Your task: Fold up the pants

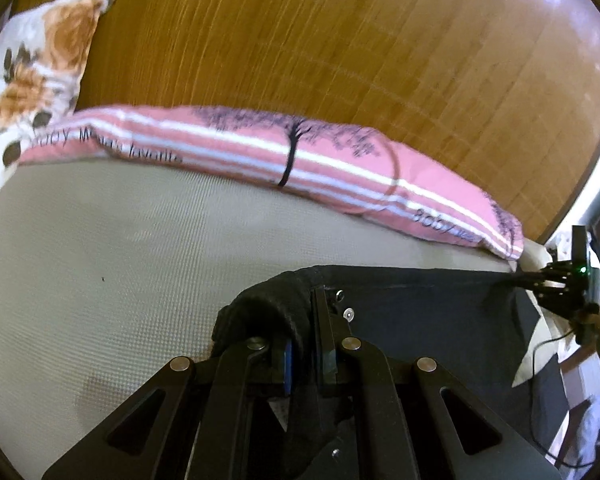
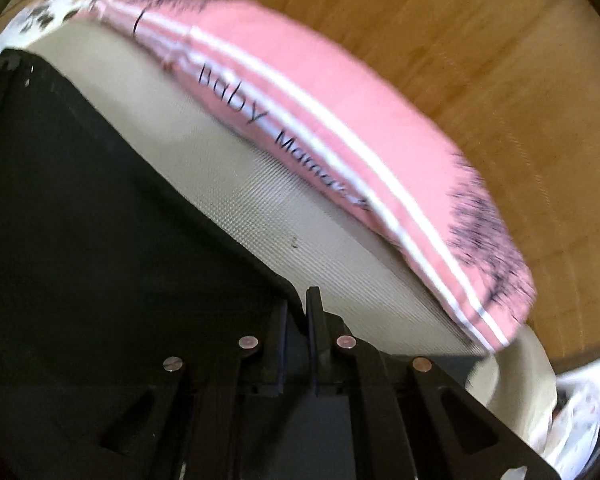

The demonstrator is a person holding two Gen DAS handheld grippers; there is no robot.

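While both tongs are clamped on the black pants [image 1: 428, 312], the cloth's long edge runs taut from the left tongs [image 1: 306, 344] at lower centre to the right tongs [image 1: 540, 280] at frame right, over the bed [image 1: 100, 248]. Beyond, a pink pillow [image 1: 300, 148] bounds the space.

matt black cloth pants [image 1: 428, 312], glossy wood headboard [image 1: 340, 40]
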